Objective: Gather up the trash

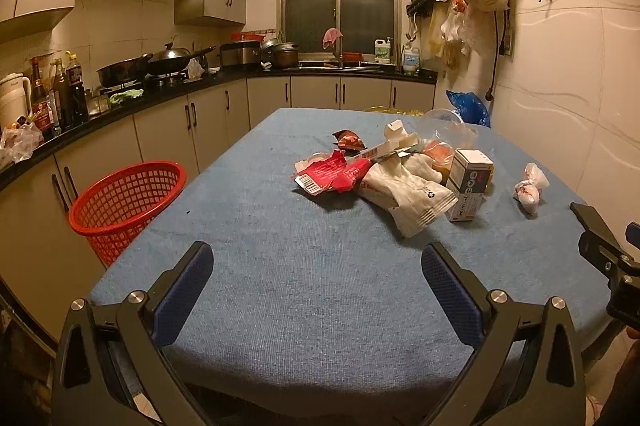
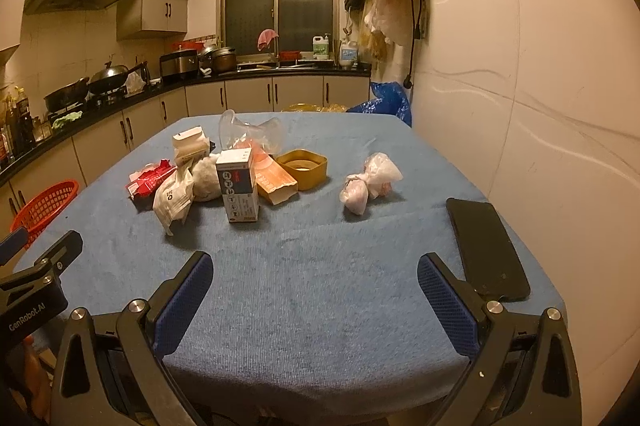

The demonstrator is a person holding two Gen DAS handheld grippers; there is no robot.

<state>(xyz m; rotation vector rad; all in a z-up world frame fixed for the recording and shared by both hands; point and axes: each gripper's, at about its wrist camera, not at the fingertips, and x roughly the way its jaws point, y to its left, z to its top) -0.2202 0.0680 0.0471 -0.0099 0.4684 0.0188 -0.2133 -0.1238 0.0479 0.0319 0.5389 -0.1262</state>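
While crumpled wrappers (image 1: 340, 176) and a carton (image 2: 238, 186) litter the ribbed blue cloth (image 1: 300, 286), each tool (image 1: 316, 268) (image 2: 314, 270) gapes wide, empty.

Blue ribbed cloth (image 1: 304, 286) under the jaws, red lattice basket (image 1: 124, 202) left of them, red wrapper (image 1: 332, 174) ahead, white-blue box (image 2: 238, 186) ahead, black phone (image 2: 486, 246) right, blue dotted pads (image 1: 180, 294).

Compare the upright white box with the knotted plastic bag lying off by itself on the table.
The white box stands upright with flat printed faces; the knotted plastic bag lies slumped, crumpled and translucent. The box stands against the trash pile, beside an orange carton; the bag lies apart, to the right. The box rises taller than the bag. Both rest on the blue tablecloth, ungrasped.
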